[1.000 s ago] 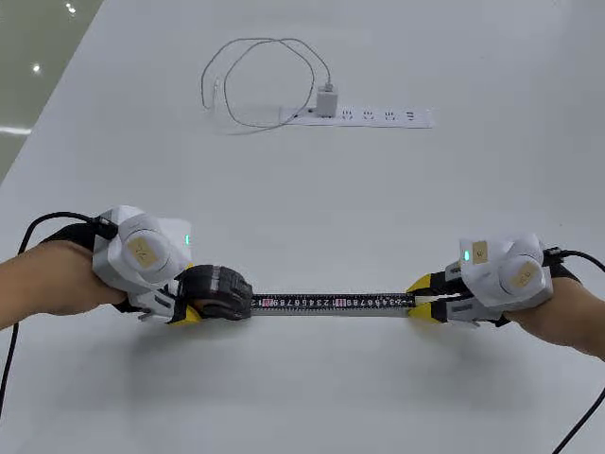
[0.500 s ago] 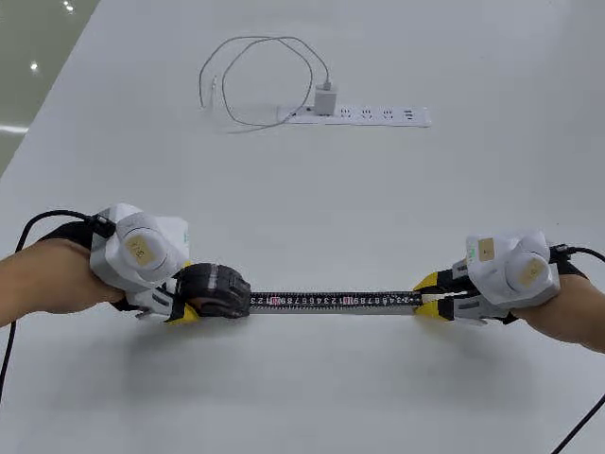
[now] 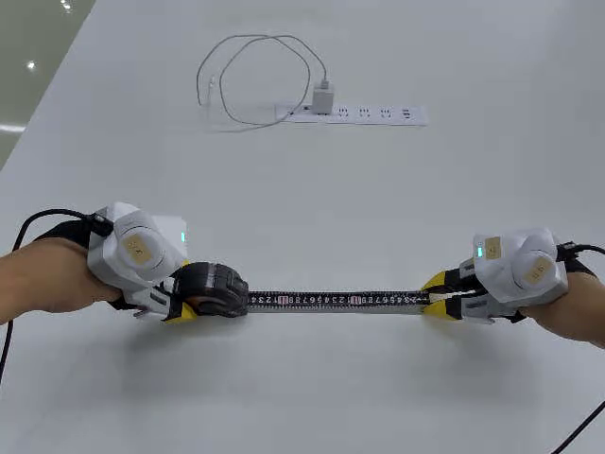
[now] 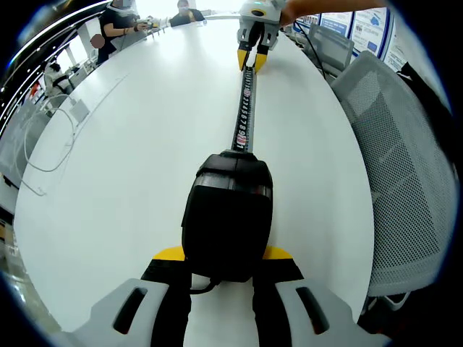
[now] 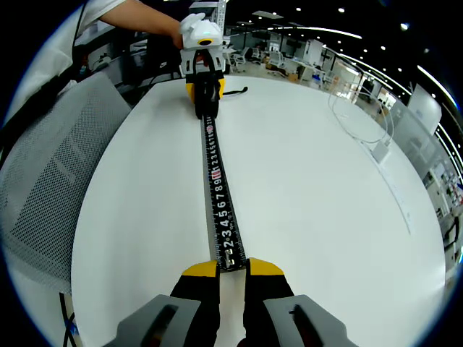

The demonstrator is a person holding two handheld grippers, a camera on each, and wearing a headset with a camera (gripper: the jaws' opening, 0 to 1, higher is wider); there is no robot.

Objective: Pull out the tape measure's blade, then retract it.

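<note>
Over on the left, the left gripper is clamped around the black tape measure case, which sits on the white bench. Moving across, the blade lies flat along the bench, numbers up, running straight to the right gripper, whose yellow-tipped jaws are pinched together on the blade's end. The case looks chunky and rigid, so its sides should give a solid hold. The blade looks thin, springy and probably slick, so it is best held right at the tip and fed back slowly, or it could whip home.
</note>
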